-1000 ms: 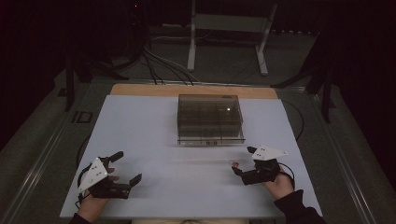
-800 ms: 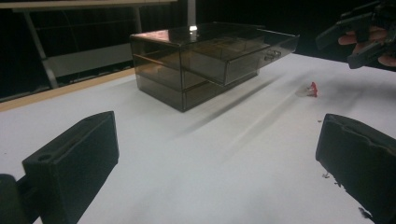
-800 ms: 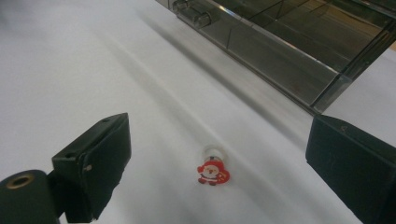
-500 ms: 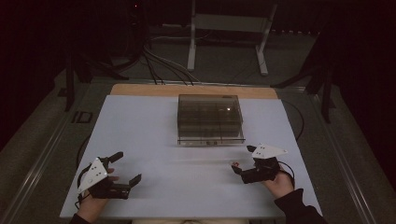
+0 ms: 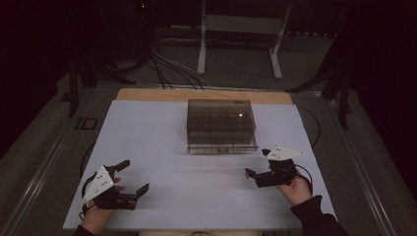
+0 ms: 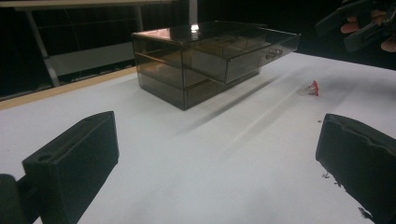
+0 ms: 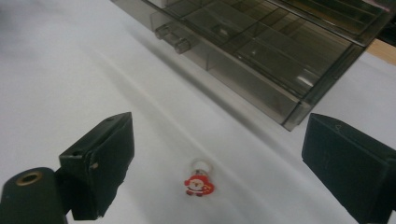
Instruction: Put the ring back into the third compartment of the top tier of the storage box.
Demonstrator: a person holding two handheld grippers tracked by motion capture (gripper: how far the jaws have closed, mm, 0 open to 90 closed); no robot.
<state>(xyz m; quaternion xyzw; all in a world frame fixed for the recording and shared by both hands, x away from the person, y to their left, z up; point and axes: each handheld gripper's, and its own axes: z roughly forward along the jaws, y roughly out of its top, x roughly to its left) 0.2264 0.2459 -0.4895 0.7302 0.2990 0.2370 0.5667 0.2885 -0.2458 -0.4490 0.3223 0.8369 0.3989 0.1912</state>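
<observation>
No real change: both grippers stay put, left gripper (image 5: pixel 132 178) and right gripper (image 5: pixel 256 164) fingers wide, Santa charm (image 7: pixel 199 185) between the right's.

Smoked transparent plastic drawer box (image 5: pixel 222 125): centre of white table top (image 5: pixel 147 132), toward the far edge. Small red Santa figure charm (image 7: pixel 199 183): on the table, near of the box, right of centre. Left gripper (image 5: pixel 132 178): near left. Right gripper (image 5: pixel 256 164): near right, just beside the charm.
</observation>
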